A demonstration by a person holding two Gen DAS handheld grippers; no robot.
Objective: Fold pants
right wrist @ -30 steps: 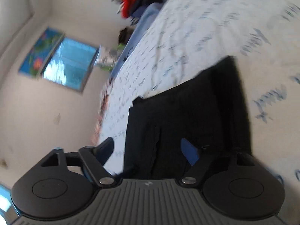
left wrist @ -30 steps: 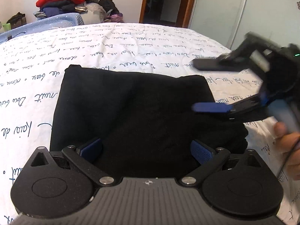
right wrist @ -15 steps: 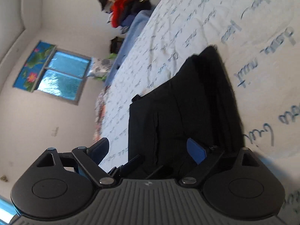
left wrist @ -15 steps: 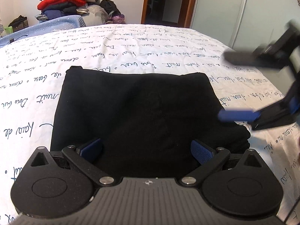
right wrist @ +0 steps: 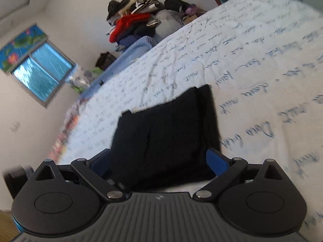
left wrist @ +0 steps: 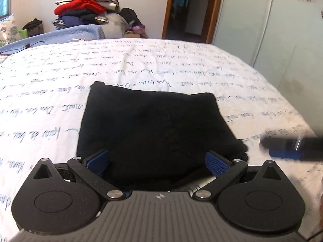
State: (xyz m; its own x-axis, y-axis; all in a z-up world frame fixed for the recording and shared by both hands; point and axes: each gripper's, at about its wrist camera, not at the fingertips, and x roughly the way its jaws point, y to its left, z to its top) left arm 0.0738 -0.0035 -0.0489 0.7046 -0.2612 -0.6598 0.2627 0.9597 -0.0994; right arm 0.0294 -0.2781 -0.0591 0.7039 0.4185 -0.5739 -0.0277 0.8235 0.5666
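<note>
Black pants (left wrist: 157, 129) already folded into a compact rectangle, lying flat near the middle of the bed (left wrist: 181, 64), on the white sheet with blue handwriting. Edges mostly square; only the near right corner looks a little bulged and loose.

Left gripper (left wrist: 157, 162) wide open, nothing between the blue pads (left wrist: 217, 164), just above the near edge of the pants. Right gripper (right wrist: 159, 161) open wide too and holding nothing, tilted to the side, seen in the left wrist view as a blurred dark shape at the right, apart from the cloth.

Judged as the finishing step: checking and tidying. To do it well: press lightly along the top layer, from the centre outward, with open fingers laid flat. Tuck the loose corner under, not pull it, otherwise risk of opening the layers below. Keep both tools low and slow; soft mattress gives way easily. Pile of clothes (left wrist: 84, 10) far behind, not in the way.
</note>
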